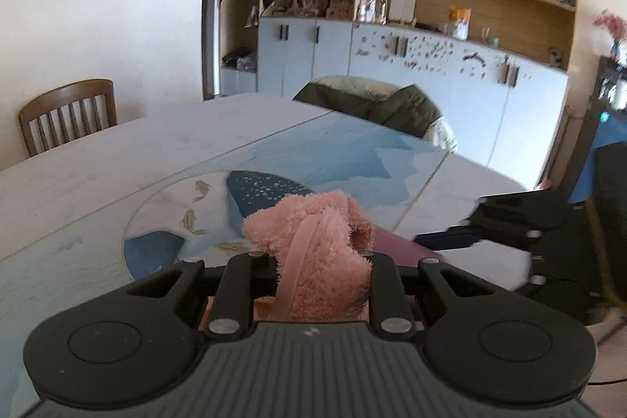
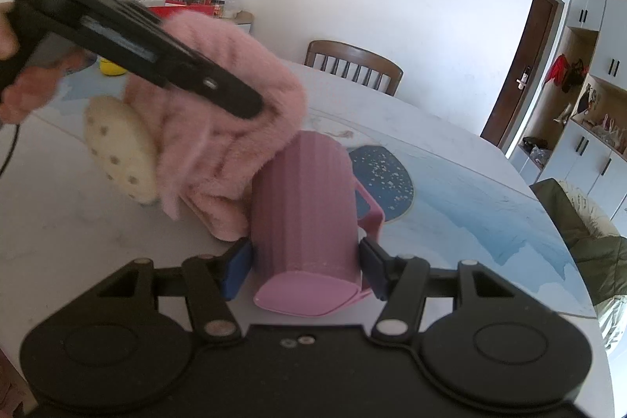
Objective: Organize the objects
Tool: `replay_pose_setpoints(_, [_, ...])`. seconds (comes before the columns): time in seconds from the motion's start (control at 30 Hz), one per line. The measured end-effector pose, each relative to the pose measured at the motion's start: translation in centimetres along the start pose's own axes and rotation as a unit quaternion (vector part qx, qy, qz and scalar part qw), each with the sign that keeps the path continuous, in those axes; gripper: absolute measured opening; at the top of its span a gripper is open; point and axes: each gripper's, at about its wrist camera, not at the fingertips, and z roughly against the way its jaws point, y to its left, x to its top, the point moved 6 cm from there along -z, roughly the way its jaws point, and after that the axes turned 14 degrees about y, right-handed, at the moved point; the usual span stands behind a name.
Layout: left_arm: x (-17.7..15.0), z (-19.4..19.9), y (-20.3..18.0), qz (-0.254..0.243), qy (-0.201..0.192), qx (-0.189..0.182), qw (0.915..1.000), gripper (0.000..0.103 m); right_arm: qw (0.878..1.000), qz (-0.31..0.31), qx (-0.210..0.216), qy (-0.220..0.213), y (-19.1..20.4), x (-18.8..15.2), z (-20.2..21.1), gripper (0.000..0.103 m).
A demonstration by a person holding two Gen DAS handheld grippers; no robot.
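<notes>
Left gripper (image 1: 321,261) pinching a pink fluffy towel (image 1: 317,253) above the table (image 1: 78,175), right gripper (image 2: 305,261) clamped on a tipped pink ribbed cup (image 2: 305,206) near the table's middle, cream spotted sponge (image 2: 117,147) beside the towel

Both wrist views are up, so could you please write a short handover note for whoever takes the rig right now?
Left tool: shut on the pink fluffy slipper, held above the table.
Right tool: shut on the pink ribbed cup, mouth pointing away from the camera, handle to the right.
The slipper's opening meets the cup's mouth; whether it is inside cannot be told.
Yellow object lies farther back.
Done: both items gripped. Left: placing both.
</notes>
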Motion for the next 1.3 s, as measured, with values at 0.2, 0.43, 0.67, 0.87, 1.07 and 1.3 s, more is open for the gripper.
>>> replay_pose_setpoints(0.2, [-0.4,2.1,-3.8,-0.068,-0.012,-0.035,0.9970,0.021,1.000,-0.001,0.001,0.001,0.0,0.2,-0.1,0.059])
replay_pose_setpoints(0.43, [0.1,-1.1,-7.8,-0.121,0.017,-0.052,0.9912,0.021,1.000,0.002,-0.001,0.004,0.1,0.1,-0.1,0.059])
replay_pose_setpoints(0.67, [0.7,-4.1,-7.1,-0.102,0.032,-0.046,0.9932,0.021,1.000,0.002,-0.001,0.008,0.0,0.2,0.0,0.059])
replay_pose_setpoints(0.87, [1.4,-4.3,-5.4,-0.074,0.025,-0.023,0.9967,0.021,1.000,0.003,-0.001,0.008,0.0,0.3,-0.2,0.059])
replay_pose_setpoints(1.07, [1.9,-4.0,-2.5,-0.035,0.019,0.005,0.9992,0.021,1.000,0.008,0.001,0.007,0.1,0.3,-0.3,0.058])
replay_pose_setpoints(1.3, [1.2,-3.3,0.4,-0.003,0.022,0.051,0.9984,0.021,1.000,0.008,0.001,0.009,0.0,0.5,-0.4,0.058])
